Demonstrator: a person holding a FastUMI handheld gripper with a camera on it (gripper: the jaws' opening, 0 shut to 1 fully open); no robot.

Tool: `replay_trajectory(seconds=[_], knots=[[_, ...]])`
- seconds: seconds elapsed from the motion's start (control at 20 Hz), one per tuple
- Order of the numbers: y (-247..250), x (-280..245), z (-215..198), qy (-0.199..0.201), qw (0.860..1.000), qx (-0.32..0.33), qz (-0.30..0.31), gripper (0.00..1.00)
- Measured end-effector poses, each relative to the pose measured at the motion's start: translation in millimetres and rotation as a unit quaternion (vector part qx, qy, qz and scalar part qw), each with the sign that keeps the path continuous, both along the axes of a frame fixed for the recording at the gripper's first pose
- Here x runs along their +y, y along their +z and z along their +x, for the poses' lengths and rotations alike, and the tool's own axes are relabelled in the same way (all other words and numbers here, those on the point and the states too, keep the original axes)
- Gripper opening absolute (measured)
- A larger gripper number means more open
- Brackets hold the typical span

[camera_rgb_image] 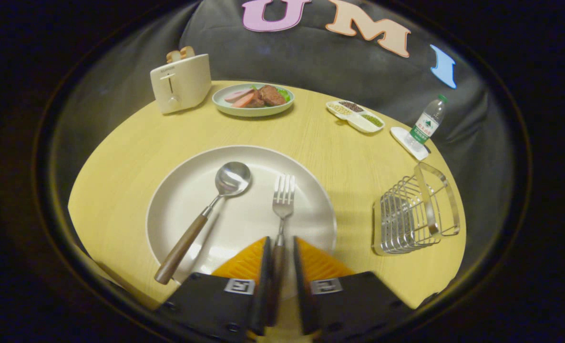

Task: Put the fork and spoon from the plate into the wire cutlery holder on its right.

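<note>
A large white plate [244, 155] lies on the round wooden table [120, 157]. On it rest a spoon [205, 218] with a wooden handle, lying at a slant on the left, and a fork [283, 197] to its right with the tines pointing away. My gripper [281, 239] hangs low over the plate's near edge, its fingers a little apart with the fork's wooden handle between them. The handle lies against the left finger, and a gap shows on the right side. The wire cutlery holder [413, 214] stands on the table to the right of the plate.
Beyond the plate stand a cream toaster [179, 83] with bread, a green plate of meat [253, 99] and a divided dish of grains [355, 116]. A water bottle [425, 125] stands on a white coaster behind the holder, near the table's edge.
</note>
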State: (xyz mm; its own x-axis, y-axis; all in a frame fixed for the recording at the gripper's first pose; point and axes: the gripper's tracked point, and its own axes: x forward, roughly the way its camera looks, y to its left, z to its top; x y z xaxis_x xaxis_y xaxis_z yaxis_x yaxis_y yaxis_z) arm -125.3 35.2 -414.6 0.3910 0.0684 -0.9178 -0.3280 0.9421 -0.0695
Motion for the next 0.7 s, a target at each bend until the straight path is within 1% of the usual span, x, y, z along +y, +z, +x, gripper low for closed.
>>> replay_trajectory(seconds=[0.05,0.1,0.15,0.2,0.25,0.45,0.7], knots=[[0,1,0,-0.007,1.0,0.009,0.005,0.13],[2,0,-3,-0.014,1.0,0.019,0.011,0.1],[2,2,-5,-0.017,0.999,0.031,0.02,0.1],[4,4,-5,-0.018,0.999,0.034,0.027,0.1],[8,3,0,-0.02,0.999,0.029,0.026,0.07],[25,-1,10,-0.02,0.999,0.039,0.033,0.07],[59,-18,29,-0.023,0.998,0.046,0.037,0.07]])
